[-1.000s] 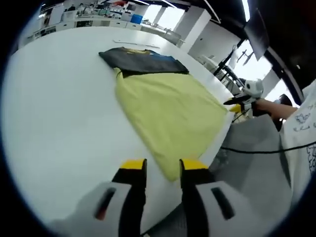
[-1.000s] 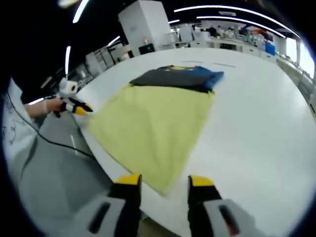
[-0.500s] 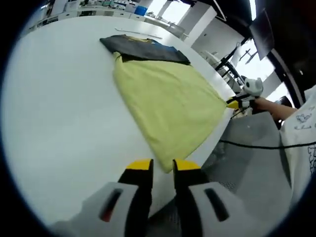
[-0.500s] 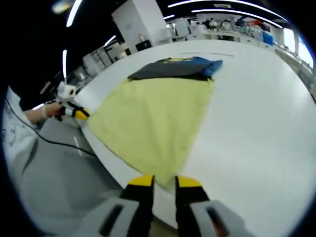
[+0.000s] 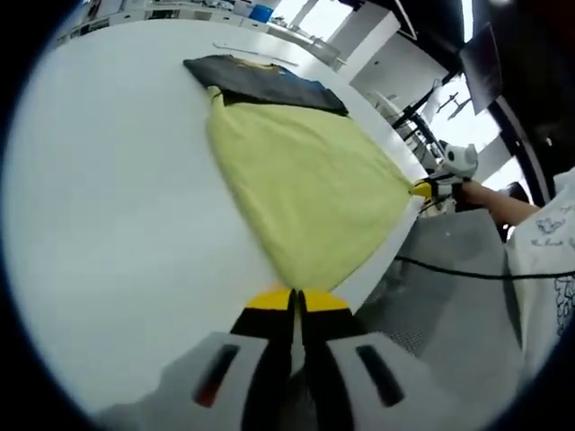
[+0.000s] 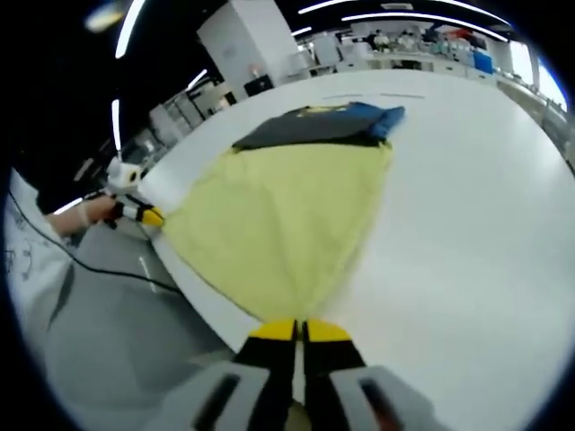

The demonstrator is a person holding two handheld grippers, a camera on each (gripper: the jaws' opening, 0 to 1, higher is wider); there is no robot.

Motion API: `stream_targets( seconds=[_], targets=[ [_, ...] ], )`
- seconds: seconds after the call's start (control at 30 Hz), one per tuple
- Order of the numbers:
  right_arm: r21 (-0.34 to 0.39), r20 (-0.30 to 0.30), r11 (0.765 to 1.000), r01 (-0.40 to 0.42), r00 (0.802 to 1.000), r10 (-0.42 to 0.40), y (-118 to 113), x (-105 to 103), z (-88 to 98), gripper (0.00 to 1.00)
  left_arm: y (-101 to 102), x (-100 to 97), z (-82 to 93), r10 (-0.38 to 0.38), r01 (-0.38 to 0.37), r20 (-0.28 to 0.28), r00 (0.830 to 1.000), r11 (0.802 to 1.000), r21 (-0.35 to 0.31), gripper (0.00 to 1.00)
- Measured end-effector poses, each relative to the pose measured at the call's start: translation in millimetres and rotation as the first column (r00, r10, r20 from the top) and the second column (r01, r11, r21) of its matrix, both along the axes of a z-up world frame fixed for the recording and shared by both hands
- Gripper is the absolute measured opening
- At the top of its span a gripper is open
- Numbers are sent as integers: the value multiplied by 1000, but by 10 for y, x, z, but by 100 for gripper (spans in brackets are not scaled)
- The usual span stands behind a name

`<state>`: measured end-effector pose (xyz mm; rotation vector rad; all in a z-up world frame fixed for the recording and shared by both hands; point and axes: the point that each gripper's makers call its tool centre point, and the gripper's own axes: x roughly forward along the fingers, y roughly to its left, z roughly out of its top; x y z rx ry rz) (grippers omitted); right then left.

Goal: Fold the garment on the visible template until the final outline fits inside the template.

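The pale yellow cloth garment is laid flat on the white table, with its near edge along the table's border and its far edge touching a dark grey and blue folded cloth. One near corner is clamped between the closed jaws of the left gripper; the other near corner is clamped between the closed jaws of the right gripper. In the left gripper view, the right gripper is seen at the garment's far-side corner.

No template outline can be made out on the table, so the target area cannot be told.

Risks are judged as follows:
- Only a thin corner is held by each gripper; the cloth may slip out if it is lifted abruptly
- Uneven travel of the two grippers may skew the fold
- The dark cloth may be dragged along by the garment's far edge

No containers are present in either view
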<state>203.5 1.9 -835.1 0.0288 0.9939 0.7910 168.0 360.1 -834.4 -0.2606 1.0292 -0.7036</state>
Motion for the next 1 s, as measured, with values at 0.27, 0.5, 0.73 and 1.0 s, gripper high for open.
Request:
stream_targets(
  seconds=[0.27,0.5,0.73,1.0],
  targets=[
    [89,-75,996,31,997,-25,34,-200,198,0,9,-186,153,1,-5,-53,999,998,-67,0],
    [152,-151,985,81,987,-57,57,-405,401,0,34,-328,307,-35,31,-52,998,997,-76,0],
    [155,-185,986,60,982,-30,76,-587,551,0,-40,-515,498,-76,71,-55,996,993,-95,0],
    [227,-176,970,86,983,-46,52,-478,872,0,-60,-423,873,-37,35,-5,999,984,-176,0]
  ],
)
